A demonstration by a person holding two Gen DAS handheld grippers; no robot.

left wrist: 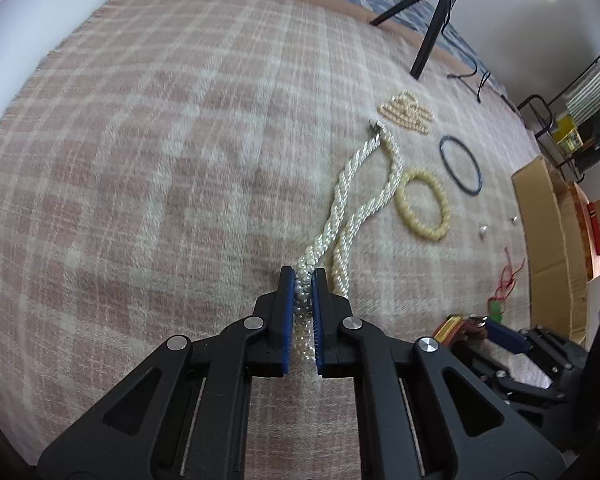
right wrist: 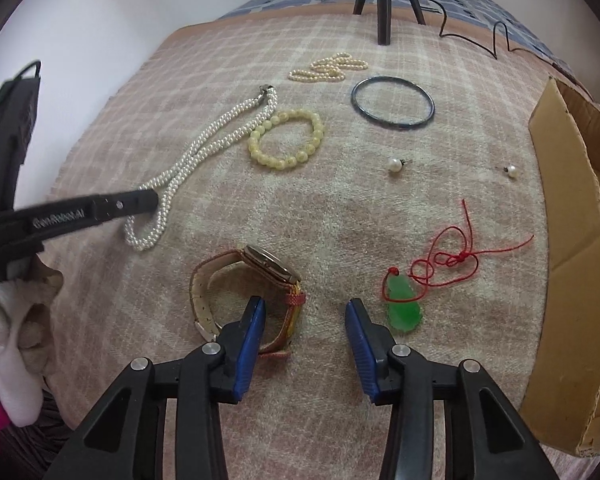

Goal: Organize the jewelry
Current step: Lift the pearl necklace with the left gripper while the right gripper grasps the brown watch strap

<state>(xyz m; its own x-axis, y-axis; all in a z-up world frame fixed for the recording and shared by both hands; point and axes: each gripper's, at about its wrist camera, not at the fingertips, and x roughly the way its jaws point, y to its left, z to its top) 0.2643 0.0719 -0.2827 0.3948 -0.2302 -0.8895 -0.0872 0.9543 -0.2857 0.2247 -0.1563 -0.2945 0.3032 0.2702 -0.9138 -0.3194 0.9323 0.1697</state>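
Observation:
A twisted white pearl necklace lies doubled on the plaid blanket. My left gripper is shut on its near end, with pearls pinched between the blue pads. In the right wrist view the same necklace runs out from the left gripper. My right gripper stands open low over a wristwatch with a red-and-tan strap. Its left finger sits inside the strap loop and one strap side lies between the jaws, untouched by the pads.
Spread on the blanket are a yellow bead bracelet, a dark bangle, a small pearl strand, two pearl earrings and a green pendant on red cord. A cardboard box stands right; tripod legs at the back.

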